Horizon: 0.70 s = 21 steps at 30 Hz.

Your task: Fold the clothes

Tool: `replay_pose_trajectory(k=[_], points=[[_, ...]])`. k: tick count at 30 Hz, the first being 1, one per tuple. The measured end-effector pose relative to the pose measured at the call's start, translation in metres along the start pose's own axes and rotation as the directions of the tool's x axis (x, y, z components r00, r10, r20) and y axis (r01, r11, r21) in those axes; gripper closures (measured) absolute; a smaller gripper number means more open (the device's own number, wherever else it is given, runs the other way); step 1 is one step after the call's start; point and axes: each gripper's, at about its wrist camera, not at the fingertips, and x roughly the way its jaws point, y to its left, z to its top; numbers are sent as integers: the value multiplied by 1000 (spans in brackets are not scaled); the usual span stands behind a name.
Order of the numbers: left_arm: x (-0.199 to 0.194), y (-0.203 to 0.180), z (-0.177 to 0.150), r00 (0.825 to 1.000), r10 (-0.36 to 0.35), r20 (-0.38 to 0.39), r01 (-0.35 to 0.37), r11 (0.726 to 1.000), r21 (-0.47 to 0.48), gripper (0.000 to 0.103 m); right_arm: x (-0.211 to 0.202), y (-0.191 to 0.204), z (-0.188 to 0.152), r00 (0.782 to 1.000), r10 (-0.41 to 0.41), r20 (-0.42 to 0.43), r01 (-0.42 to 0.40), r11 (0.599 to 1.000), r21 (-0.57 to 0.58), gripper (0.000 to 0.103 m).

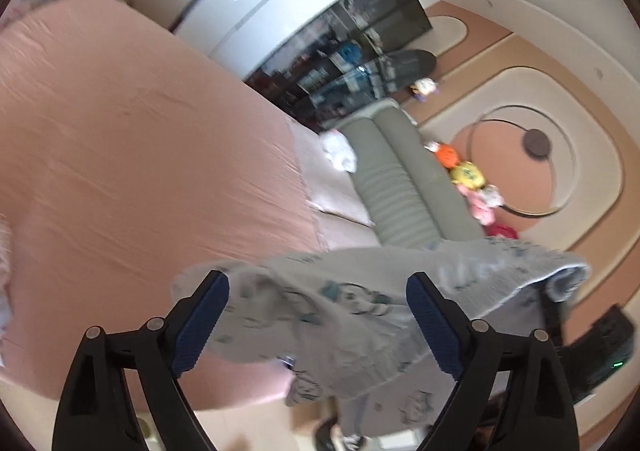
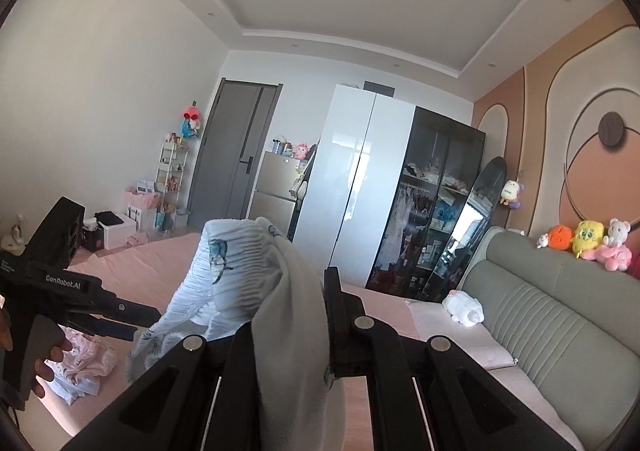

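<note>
Right wrist view: right gripper fingers are pinching the printed garment above the bed; left gripper fingers are gaping wide, so the garment could slip sideways.

L gripper jaws wide apart, R gripper clamped, hand on L handle

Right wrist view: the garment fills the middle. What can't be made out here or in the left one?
- Right wrist view: the right gripper fingers' pads, wrapped by the pale printed garment.
- Left wrist view: the garment's print, motion-blurred; its lower end leaves the bottom edge.
- Neither view shows what type of garment it is.
- Pink clothes pile: partly behind the left gripper.
</note>
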Motion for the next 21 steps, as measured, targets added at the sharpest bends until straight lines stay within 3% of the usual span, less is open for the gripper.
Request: replay_pose_trajectory(k=[3, 7, 11, 14, 18, 21], points=[[-1, 4, -6, 997, 76, 33, -78, 995, 58, 10, 4, 4, 7, 1000, 18, -7, -18, 1000, -10, 99], [-7, 4, -23, 980, 139, 146, -165, 969, 184, 10, 10, 3, 17, 999, 50, -15, -50, 999, -7, 99], [-10, 6, -46, 970, 111, 217, -173, 941, 291, 10, 13, 3, 26, 997, 71, -21, -71, 997, -6, 99], [-7, 9, -59, 972, 93, 216, -157, 941, 301, 10, 12, 6, 35, 998, 62, -16, -62, 998, -30, 99], [-11, 9, -79, 946, 104, 307, -205, 925, 319, 10, 12, 7, 42, 997, 76, -26, -76, 997, -21, 99], [-14, 13, -88, 939, 101, 329, -206, 931, 301, 10, 12, 9, 48, 996, 85, -33, -86, 996, -15, 99]])
